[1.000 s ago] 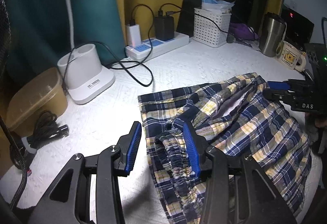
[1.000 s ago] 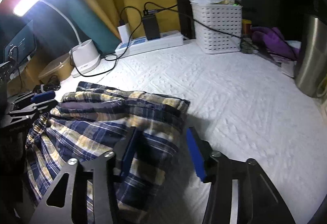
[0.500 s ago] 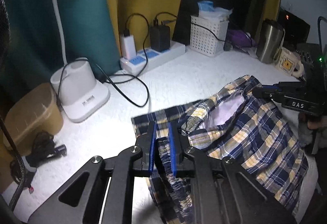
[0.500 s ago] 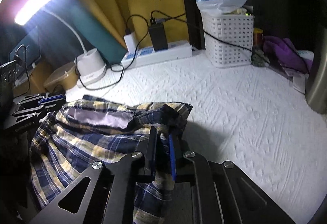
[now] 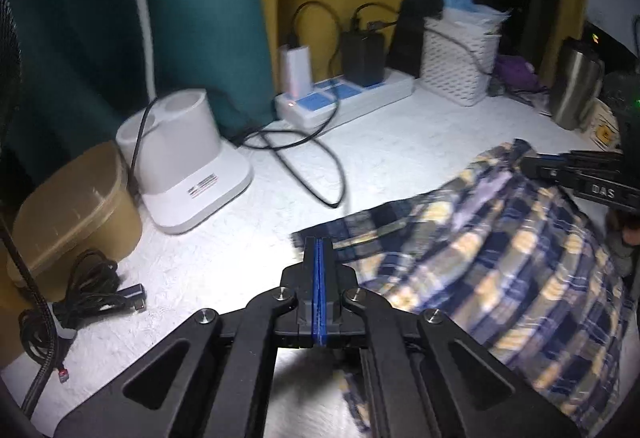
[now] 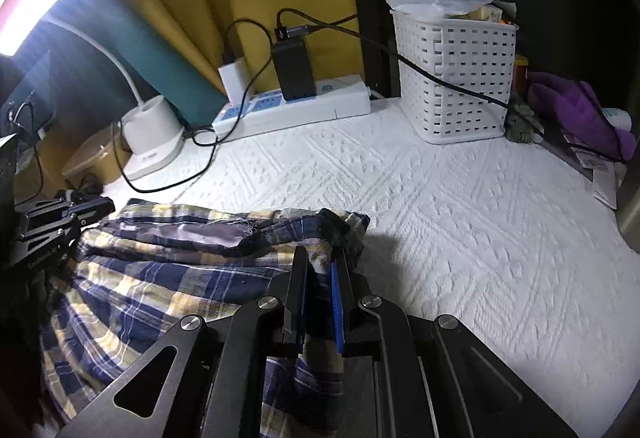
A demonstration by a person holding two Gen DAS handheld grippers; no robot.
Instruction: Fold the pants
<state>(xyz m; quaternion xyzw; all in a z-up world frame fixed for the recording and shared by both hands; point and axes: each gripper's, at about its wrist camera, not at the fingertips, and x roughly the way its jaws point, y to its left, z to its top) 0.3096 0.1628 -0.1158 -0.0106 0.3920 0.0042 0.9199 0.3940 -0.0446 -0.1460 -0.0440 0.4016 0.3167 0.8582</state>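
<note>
Two grippers are working: our right gripper (image 6: 318,270) is pinching the plaid pants (image 6: 160,278) lying on the desk (image 6: 460,218), but our left gripper (image 5: 318,266) is closing fully, so the cloth may be slipping free.

Left gripper (image 5: 318,250) and right gripper (image 6: 319,266): black linkage frames, silver screws, blue-lined fingers; "DAS" is marked in white.

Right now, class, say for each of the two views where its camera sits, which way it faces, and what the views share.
Left wrist: on the left gripper, looking along its shut fingers over the plaid pants toward the lamp base; the right gripper shows opposite.
Right wrist: on the right gripper, shut on the pants' edge, facing the basket.
Shared: pants, power strip, lamp base, basket.
</note>
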